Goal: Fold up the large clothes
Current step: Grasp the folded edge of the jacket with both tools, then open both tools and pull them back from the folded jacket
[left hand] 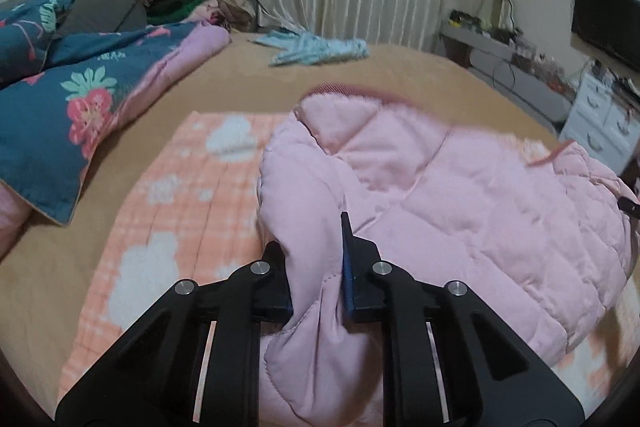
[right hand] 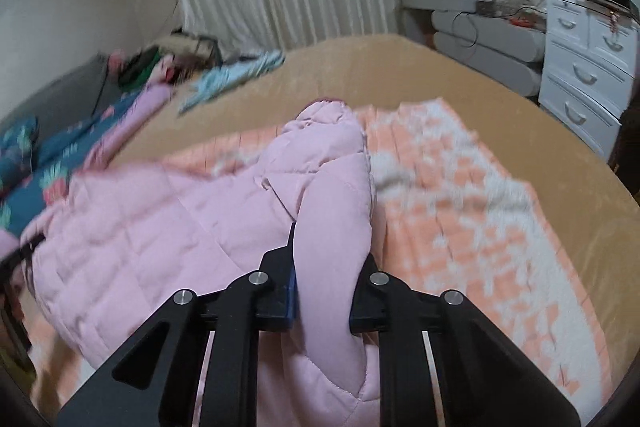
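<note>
Looking along the left gripper (left hand: 316,267), its jaws are clamped on a fold of the pink quilted garment (left hand: 460,187), which lies on the peach patterned blanket (left hand: 180,187) over the tan bed (left hand: 400,75); a blue floral duvet (left hand: 60,99) sits well apart. From the right wrist, the right gripper (right hand: 324,287) likewise pinches a thick ridge of the pink quilted garment (right hand: 160,219); the padded fabric looks slippery, so uneven lifting could let one edge slide free and skew the fold.

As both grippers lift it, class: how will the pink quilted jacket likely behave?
Probably floppy: the pink quilted jacket bunches and sags between the left gripper and right gripper. Likely light for its bulk, since the padding looks puffy. It may slide over the peach blanket rather than catch on it.
</note>
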